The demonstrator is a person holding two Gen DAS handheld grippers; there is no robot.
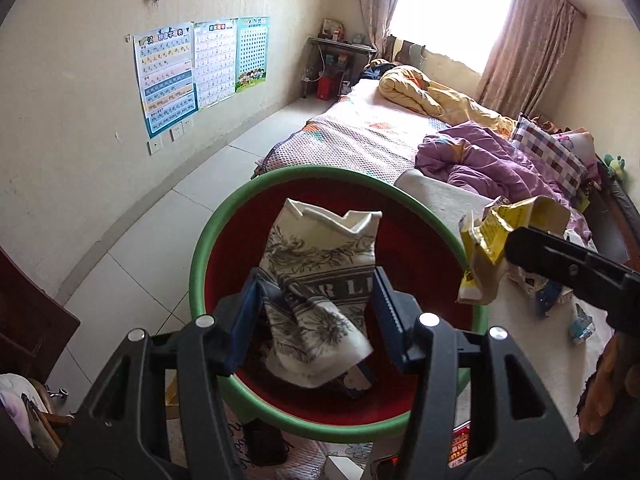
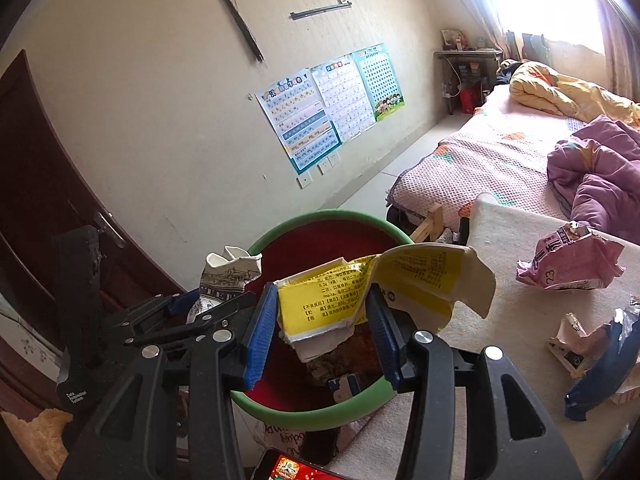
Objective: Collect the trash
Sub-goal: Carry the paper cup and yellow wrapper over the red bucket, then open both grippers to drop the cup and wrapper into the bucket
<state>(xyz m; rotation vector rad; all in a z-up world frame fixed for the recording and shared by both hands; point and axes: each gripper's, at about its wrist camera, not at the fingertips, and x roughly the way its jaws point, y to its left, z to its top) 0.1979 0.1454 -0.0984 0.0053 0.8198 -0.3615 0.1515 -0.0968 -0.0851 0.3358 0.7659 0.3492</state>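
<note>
Bin: red inside, green rim point(image 1: 200, 248), seen from above in both wrist views, standing against the near edge of the table point(image 2: 520, 320); some scraps lie at its bottom.
Left gripper point(image 1: 316, 308): over the bin mouth, jaws part-way closed and pressed on the sides of a crumpled white cup point(image 1: 320, 280) with grey floral print; the cup's torn rim points to 12 o'clock.
Left gripper, right view: at 9 o'clock of the right claw point(image 2: 216, 300), cup point(image 2: 228, 270) sticking up past the bin's left rim point(image 2: 320, 216).
Right gripper point(image 2: 324, 316): jaws narrow, blue pads clamped on a crushed yellow box point(image 2: 320, 300) with black print; a torn flap spreads toward 2 o'clock.
Right gripper, left view: it enters from 3 o'clock point(image 1: 516, 252), the box point(image 1: 492, 240) hanging just outside the bin's right rim.
Box place: in the right view it is over the bin opening, not touching the rim.
Table trash: pink wrapper point(image 2: 568, 264) at 3 o'clock of the right claw, blue wrapper point(image 2: 600, 376) and a small torn carton point(image 2: 568, 340) toward 4 o'clock, all apart from the bin.
Bed point(image 1: 360, 136): beyond the table at 1 o'clock, with a purple quilt point(image 1: 480, 160) and a yellow quilt point(image 1: 420, 92).
Posters point(image 1: 192, 68): on the wall at 10 o'clock.
Door point(image 2: 40, 180): dark, at 9 o'clock in the right view.
</note>
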